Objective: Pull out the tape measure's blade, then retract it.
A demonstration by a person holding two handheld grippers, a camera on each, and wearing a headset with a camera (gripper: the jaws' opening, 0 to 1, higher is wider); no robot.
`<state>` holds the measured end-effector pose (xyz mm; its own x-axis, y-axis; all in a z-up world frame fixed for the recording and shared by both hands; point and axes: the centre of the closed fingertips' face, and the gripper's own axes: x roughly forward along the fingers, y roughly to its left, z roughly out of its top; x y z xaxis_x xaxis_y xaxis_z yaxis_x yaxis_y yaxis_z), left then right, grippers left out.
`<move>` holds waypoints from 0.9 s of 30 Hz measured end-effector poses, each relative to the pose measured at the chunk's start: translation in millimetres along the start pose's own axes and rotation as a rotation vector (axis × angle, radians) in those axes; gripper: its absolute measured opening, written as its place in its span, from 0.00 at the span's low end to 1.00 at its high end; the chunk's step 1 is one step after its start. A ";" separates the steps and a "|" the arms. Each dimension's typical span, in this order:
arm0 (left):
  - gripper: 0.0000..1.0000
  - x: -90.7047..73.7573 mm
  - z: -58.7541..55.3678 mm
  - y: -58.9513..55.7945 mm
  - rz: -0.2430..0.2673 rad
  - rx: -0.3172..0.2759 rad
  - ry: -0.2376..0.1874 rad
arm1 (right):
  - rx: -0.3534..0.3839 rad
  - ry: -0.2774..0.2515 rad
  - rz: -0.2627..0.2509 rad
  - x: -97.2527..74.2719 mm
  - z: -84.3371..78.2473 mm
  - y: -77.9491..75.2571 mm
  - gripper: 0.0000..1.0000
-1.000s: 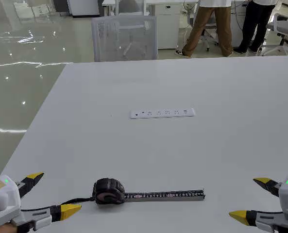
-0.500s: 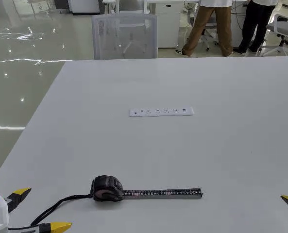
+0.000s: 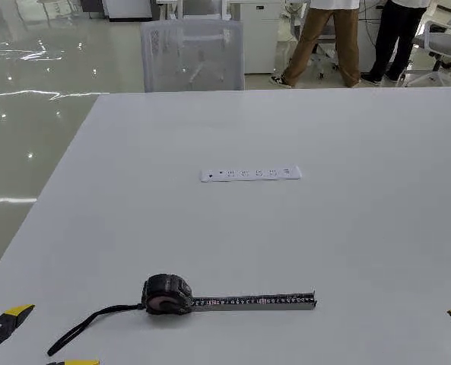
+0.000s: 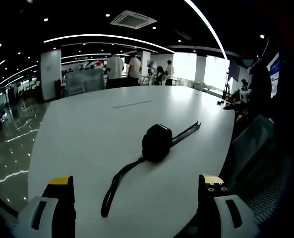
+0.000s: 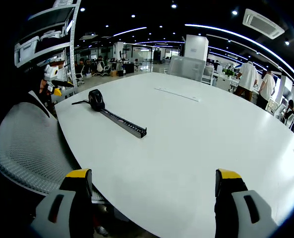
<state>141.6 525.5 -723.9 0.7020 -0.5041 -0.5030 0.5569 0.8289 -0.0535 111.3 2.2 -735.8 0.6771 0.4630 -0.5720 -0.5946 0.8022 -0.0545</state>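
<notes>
Tape measure (image 3: 167, 295): 6 o'clock; blade (image 3: 254, 302) out toward 3 o'clock.
Left claw (image 4: 136, 180): wide open, empty.
Right claw (image 5: 154, 174): open, empty.
Risk: unheld case skids as blade recoils.

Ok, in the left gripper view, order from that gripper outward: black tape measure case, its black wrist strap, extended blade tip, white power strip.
1. Black wrist strap, just ahead of the left gripper.
2. Black tape measure case, centre.
3. Blade tip, right of the case.
4. White power strip, far back.
</notes>
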 end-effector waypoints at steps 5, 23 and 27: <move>1.00 -1.3 3.6 5.5 0.002 -0.004 -0.009 | -0.018 0.019 0.007 4.2 -0.2 0.4 1.00; 1.00 8.0 4.7 0.8 0.001 -0.038 -0.001 | -0.020 0.043 0.014 2.2 -7.3 0.4 1.00; 1.00 7.9 3.6 -1.6 -0.001 -0.040 0.003 | -0.027 0.048 0.014 1.3 -8.4 0.6 1.00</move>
<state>147.9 519.3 -724.6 0.7003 -0.5042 -0.5054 0.5392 0.8375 -0.0884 108.1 0.2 -743.5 0.6472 0.4552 -0.6115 -0.6162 0.7846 -0.0681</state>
